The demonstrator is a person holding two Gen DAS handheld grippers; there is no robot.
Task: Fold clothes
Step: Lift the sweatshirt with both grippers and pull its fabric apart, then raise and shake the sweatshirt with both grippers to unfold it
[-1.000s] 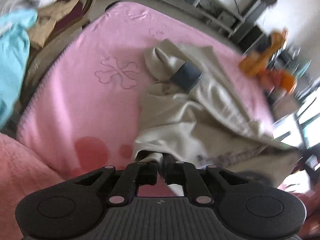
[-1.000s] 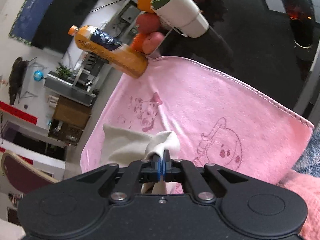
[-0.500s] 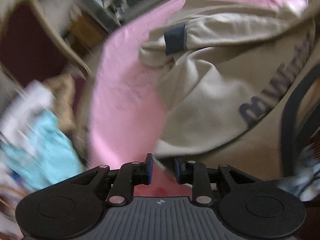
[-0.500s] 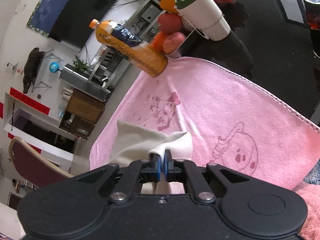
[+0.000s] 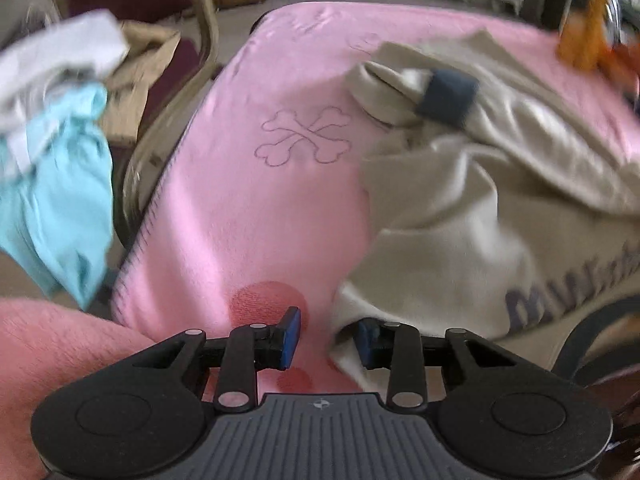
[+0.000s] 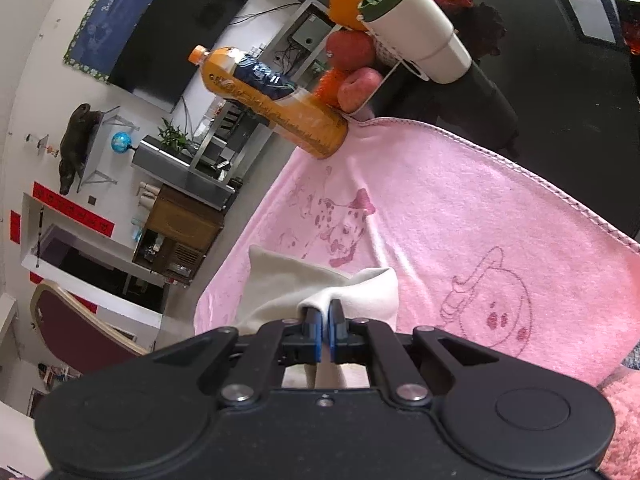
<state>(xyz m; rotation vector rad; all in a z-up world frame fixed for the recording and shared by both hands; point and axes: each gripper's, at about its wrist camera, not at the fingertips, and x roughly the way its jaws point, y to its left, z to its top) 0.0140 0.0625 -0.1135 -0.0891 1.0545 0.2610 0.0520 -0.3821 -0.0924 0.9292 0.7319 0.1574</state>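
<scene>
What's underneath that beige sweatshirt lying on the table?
A pink blanket with bone and puppy drawings lies under the beige sweatshirt and spreads out past it. The table itself shows only as a dark surface beyond the blanket's edge; whatever lies directly beneath the shirt is covered.

the left wrist view looks steeply down along its fingers, close over the pink blanket [image 5: 248, 216] and the beige garment [image 5: 460, 216]. the right wrist view sits low over the same blanket [image 6: 460, 208], tilted, facing across it toward an orange bottle [image 6: 276, 100] and the room. both share blanket and garment [image 6: 288, 284].
</scene>
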